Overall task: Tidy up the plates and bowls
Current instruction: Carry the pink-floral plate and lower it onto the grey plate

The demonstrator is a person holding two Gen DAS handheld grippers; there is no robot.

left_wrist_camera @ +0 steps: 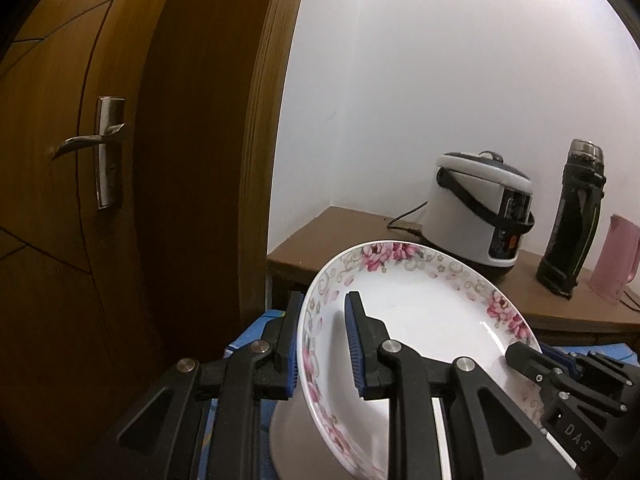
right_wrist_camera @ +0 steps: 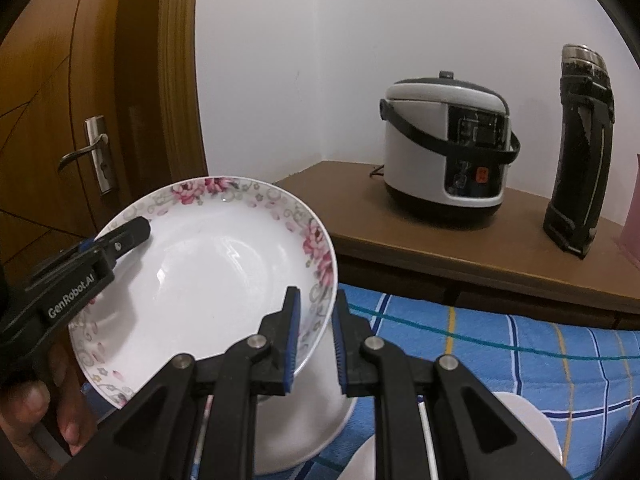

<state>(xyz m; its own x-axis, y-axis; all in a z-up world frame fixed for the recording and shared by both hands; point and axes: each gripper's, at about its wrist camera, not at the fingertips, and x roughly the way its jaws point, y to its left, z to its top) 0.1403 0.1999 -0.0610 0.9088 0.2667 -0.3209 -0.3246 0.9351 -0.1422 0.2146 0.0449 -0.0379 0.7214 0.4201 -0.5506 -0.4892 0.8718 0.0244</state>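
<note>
White floral-rimmed plate (right_wrist_camera: 208, 264) held tilted above a white bowl (right_wrist_camera: 296, 432).

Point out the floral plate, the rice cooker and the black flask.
floral plate (right_wrist_camera: 208, 264), right wrist view, on its white well.
rice cooker (right_wrist_camera: 416, 148), right wrist view, on its white side.
black flask (right_wrist_camera: 580, 168), right wrist view, on its body.

Rice cooker (right_wrist_camera: 446, 152) and black thermos (right_wrist_camera: 580, 152) on the brown table (right_wrist_camera: 360, 216) at right, wooden door (left_wrist_camera: 80, 160) left, checked cloth (right_wrist_camera: 520, 344) bottom right.
</note>
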